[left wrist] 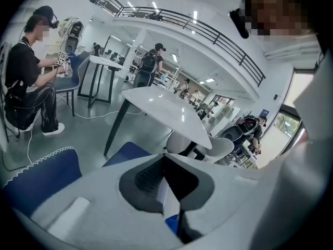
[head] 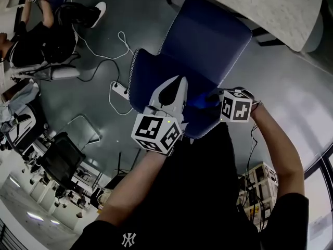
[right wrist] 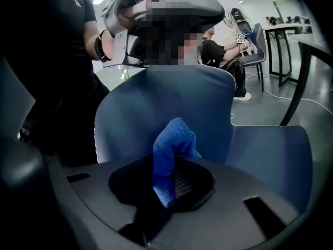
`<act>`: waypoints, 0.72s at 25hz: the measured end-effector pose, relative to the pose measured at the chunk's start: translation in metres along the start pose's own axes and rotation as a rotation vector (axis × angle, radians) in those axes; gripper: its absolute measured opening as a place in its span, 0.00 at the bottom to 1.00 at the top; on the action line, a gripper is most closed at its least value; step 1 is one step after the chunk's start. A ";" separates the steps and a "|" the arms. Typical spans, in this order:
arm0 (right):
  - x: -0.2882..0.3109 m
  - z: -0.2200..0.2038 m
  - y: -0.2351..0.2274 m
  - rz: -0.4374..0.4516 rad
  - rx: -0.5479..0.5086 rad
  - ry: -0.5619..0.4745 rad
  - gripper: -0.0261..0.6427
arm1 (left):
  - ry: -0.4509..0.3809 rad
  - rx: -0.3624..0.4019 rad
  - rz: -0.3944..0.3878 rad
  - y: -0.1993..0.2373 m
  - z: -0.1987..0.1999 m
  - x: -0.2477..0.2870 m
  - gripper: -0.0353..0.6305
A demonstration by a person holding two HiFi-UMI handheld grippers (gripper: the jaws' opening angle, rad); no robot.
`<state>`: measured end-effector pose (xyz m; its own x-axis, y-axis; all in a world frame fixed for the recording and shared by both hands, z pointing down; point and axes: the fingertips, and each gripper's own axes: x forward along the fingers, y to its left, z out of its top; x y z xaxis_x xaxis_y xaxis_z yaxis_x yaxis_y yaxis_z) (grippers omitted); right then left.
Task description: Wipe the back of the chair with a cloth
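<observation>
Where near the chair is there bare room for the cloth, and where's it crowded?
Bare: the chair seat, between backrest and white table; the grey floor right of the chair. Crowded: floor left of it, with power strip and cables; the backrest top, under left gripper and right gripper.

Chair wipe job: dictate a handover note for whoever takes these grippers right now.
Right gripper: shut on the blue cloth, held at the chair back, on the side facing the seat. Whether the cloth touches it is unclear.
Left gripper: shut, empty, above the chair back.
Done: cloth in hand and at the chair.
Left: wipe across the back; no wiped area can be made out.
</observation>
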<state>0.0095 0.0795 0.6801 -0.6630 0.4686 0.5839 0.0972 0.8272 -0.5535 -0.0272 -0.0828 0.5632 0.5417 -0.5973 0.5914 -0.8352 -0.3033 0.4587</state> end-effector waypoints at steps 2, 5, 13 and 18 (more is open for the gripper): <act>-0.003 0.001 -0.002 -0.009 0.017 -0.004 0.16 | -0.002 0.003 -0.003 0.000 0.001 -0.001 0.06; -0.012 0.002 -0.005 -0.038 0.045 -0.014 0.16 | -0.008 0.009 -0.008 0.000 0.004 -0.005 0.06; -0.031 0.000 -0.019 -0.110 0.045 -0.027 0.16 | -0.045 0.016 0.019 0.006 0.023 -0.012 0.06; -0.041 0.042 -0.080 -0.266 0.043 -0.140 0.16 | -0.088 0.023 0.080 0.028 0.048 -0.022 0.06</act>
<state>-0.0022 -0.0184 0.6755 -0.7568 0.1874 0.6262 -0.1234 0.8998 -0.4185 -0.0673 -0.1141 0.5311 0.4638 -0.6826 0.5648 -0.8780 -0.2688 0.3961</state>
